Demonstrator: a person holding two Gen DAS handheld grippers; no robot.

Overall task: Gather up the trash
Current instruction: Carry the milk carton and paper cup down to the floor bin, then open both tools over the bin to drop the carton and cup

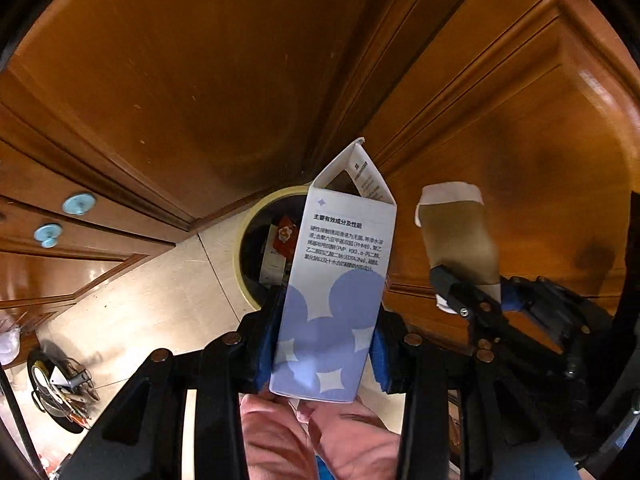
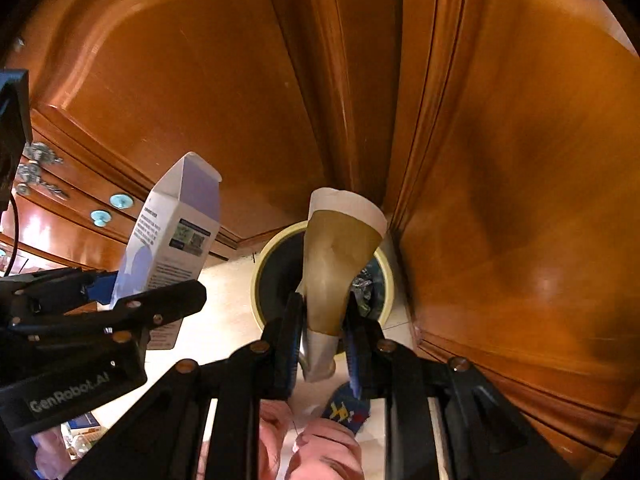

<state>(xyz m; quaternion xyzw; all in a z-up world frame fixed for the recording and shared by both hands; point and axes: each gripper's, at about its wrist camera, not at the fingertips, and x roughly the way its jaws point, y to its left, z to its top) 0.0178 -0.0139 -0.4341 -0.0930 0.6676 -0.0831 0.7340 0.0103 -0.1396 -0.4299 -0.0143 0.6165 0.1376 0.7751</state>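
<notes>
Trash first: white-and-lavender carton [image 1: 336, 292] sits pinched btw the blue pads of the left gripper [image 1: 326, 344], pads pressing its lower sides, open top flaps pointing away from the camera. Black printed text on its upper face, lavender blobs w/ white sparkles lower down. Pinkish footwear [image 1: 320, 436] of the person shows at the bottom edge of both wrist views.

Right gripper [image 2: 324, 344] is clamped on a crumpled paper cup [image 2: 340, 268] (brown body, white rim band, squashed narrow where the pads squeeze it). Cup's white rim end points away from the camera. From the right wrist view the carton appears at left, tilted, w/ a QR-type label on its side; from the left wrist view the cup appears at right, so the two grippers are side by side, near each other, not touching as far as I can tell.

Beyond both items: round bin [image 2: 390, 280] w/ pale yellow rim, dark inside, already holding some wrappers, standing on the pale tile floor [image 1: 160, 292] right at the foot of the orange-brown wood cabinet doors [image 1: 200, 80]. Two light-blue knobs [image 1: 79, 203] on drawers farther left.
</notes>
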